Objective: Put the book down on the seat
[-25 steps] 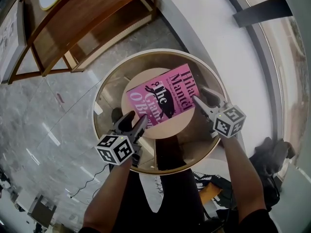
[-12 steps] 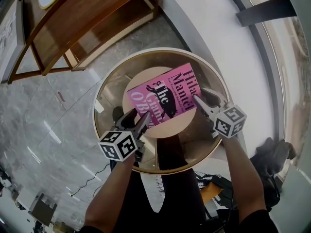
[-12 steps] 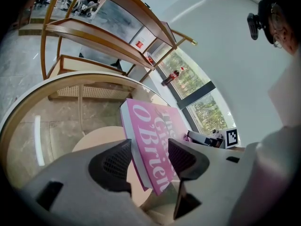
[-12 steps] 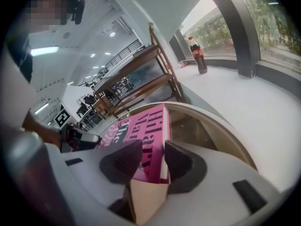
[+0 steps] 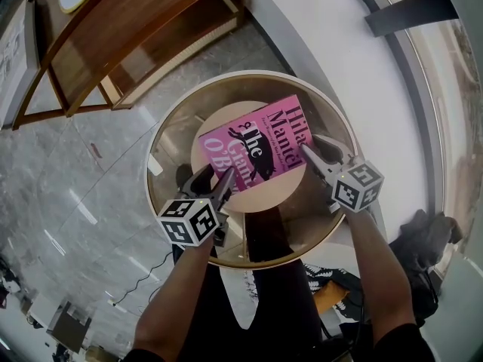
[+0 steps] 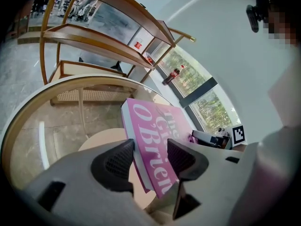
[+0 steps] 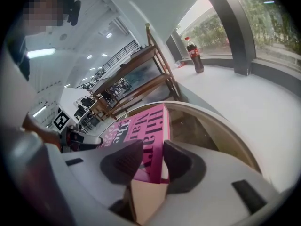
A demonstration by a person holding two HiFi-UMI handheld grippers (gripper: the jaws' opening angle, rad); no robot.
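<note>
the step in hand is the lowering, with the book (image 5: pixel 256 145) carried between both pairs of jaws over the seat (image 5: pixel 273 196). to do it well, bring both grippers down together so the cover comes flat. from the left gripper view the book looks tipped, with the corner in those jaws higher than the far end. level it before it lands, then keep both holds until the underside bears on the pale disc, and only then let go. aim for the middle of the disc, since the clear rim (image 5: pixel 162 138) around it sits lower and a corner hanging past the disc could tip the book off. i cannot tell whether any part of the book touches the seat yet.

the left gripper (image 5: pixel 217 179) is clamped on the book's near corner, one pad on the cover and one beneath. the right gripper (image 5: pixel 312 151) has the opposite short edge between its jaws, which are closing. both pads look pressed to it.

the book is a bright pink paperback of middling thickness, with white and black lettering and a dark figure on the cover. it is stiff enough to span from one pair of jaws to the other without sagging. its pale page edge faces the right pad.
</note>
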